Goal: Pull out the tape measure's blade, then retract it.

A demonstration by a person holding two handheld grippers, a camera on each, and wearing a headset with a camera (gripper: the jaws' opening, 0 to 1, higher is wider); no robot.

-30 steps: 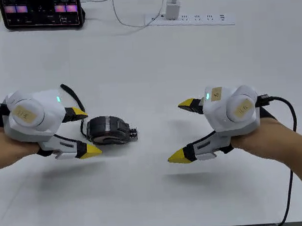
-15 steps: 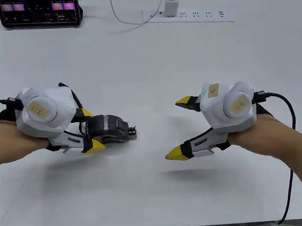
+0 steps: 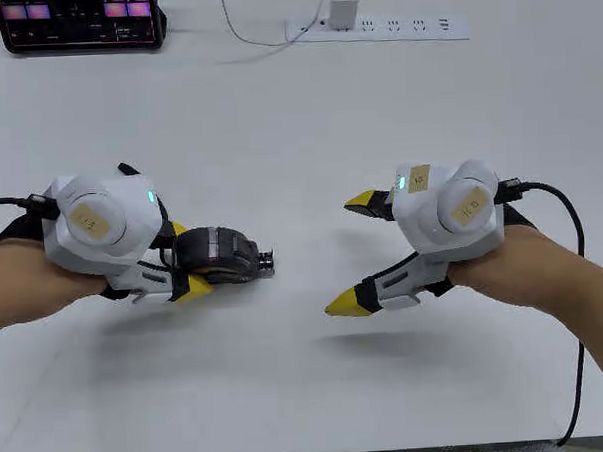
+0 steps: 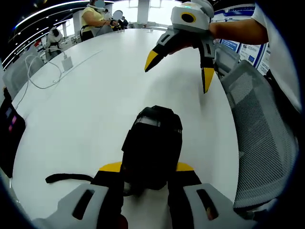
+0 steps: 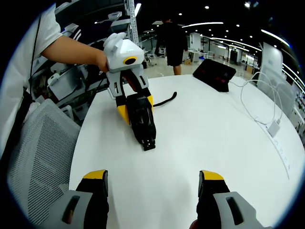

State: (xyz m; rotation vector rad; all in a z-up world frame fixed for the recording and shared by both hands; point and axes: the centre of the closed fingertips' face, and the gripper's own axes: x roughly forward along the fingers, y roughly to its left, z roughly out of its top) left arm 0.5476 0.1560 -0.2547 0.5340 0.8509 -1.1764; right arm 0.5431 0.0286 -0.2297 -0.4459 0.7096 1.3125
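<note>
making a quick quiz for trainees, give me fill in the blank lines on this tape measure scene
The tape measure is clamped by the ____.
The right gripper has its jaws ____.
The tape measure rests on the white ____.
Missing: left gripper; open; table.

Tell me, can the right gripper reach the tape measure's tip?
Probably yes: the right gripper is open, bare table lies between, and the tip of the tape measure faces it.
</note>
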